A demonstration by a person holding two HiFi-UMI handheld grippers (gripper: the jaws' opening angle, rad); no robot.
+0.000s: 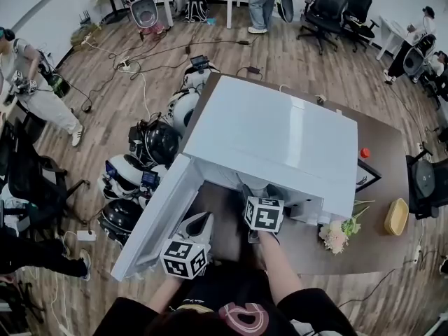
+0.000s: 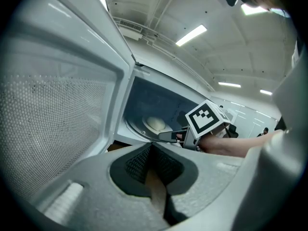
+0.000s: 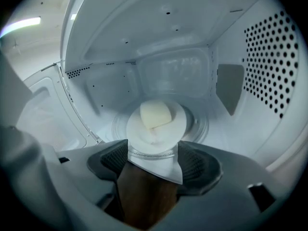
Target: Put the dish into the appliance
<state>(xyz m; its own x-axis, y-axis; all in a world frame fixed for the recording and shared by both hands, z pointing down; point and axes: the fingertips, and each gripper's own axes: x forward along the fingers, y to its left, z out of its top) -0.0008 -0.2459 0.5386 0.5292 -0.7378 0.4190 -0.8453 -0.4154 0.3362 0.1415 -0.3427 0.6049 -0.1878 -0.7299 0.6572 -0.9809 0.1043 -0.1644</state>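
A white microwave (image 1: 273, 128) stands on the table with its door (image 1: 157, 215) swung open to the left. Inside, a white dish (image 3: 156, 136) carrying a pale yellow bun (image 3: 155, 113) rests on the glass turntable (image 3: 199, 124). My right gripper (image 3: 153, 160) reaches into the cavity; its jaws stand wide and open, with the dish's near rim between the pads but not pressed. My left gripper (image 1: 201, 222) hovers just outside by the open door, shut with nothing in it. From there the dish (image 2: 155, 124) and the right gripper's cube (image 2: 208, 120) are visible.
On the brown table (image 1: 381, 187), right of the microwave, lie a bunch of flowers (image 1: 339, 233), a yellow bowl (image 1: 396, 215) and a small red object (image 1: 364, 152). Several helmet-like devices (image 1: 150, 145) sit on the floor to the left. The perforated cavity wall (image 3: 274, 61) is close on the right.
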